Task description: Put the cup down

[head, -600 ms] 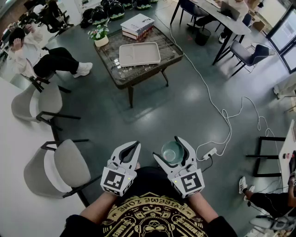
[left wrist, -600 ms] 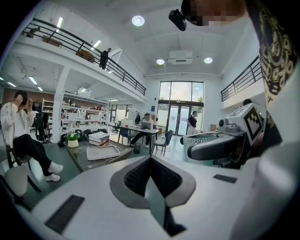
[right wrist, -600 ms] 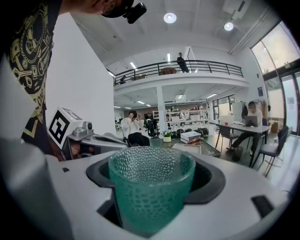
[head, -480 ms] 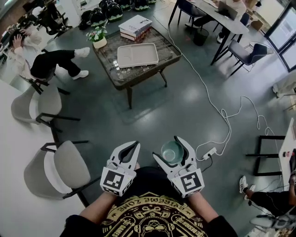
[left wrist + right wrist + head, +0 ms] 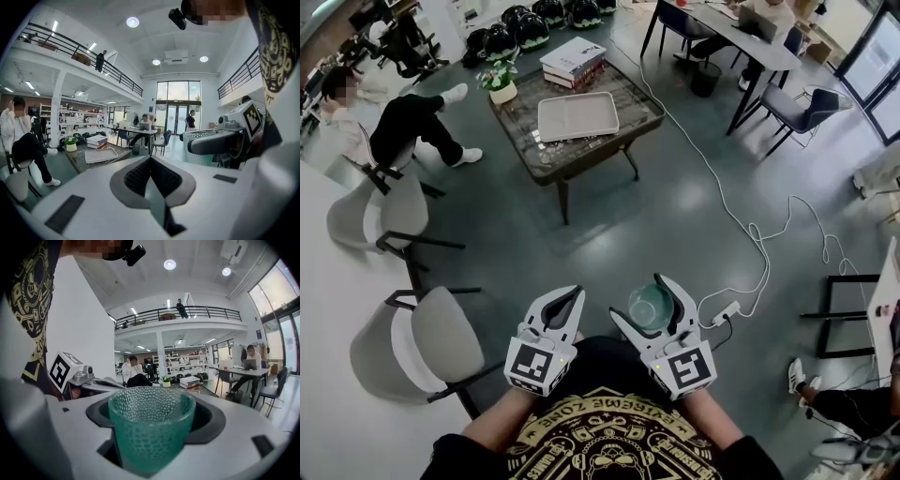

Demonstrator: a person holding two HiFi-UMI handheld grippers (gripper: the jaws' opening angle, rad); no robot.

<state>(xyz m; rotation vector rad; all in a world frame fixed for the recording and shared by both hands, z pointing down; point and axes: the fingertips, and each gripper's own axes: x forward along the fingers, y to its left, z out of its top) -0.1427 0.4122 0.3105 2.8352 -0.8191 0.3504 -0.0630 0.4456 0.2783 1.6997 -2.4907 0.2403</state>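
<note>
while the right claw (image 5: 637,298) grips the cup (image 5: 651,307), a cable (image 5: 750,228) trails nearby.

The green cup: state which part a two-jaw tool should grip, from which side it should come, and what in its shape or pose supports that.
Grip the cup round its side wall, below the rim, coming in level from the side, as the right tool does now. It is upright, mouth up; the round, dimpled wall fits between two jaws.

The seated person (image 5: 401,122) at upper left now stretches one leg out, white shoe (image 5: 456,93) lifted toward the potted plant (image 5: 499,81), feet apart.
</note>
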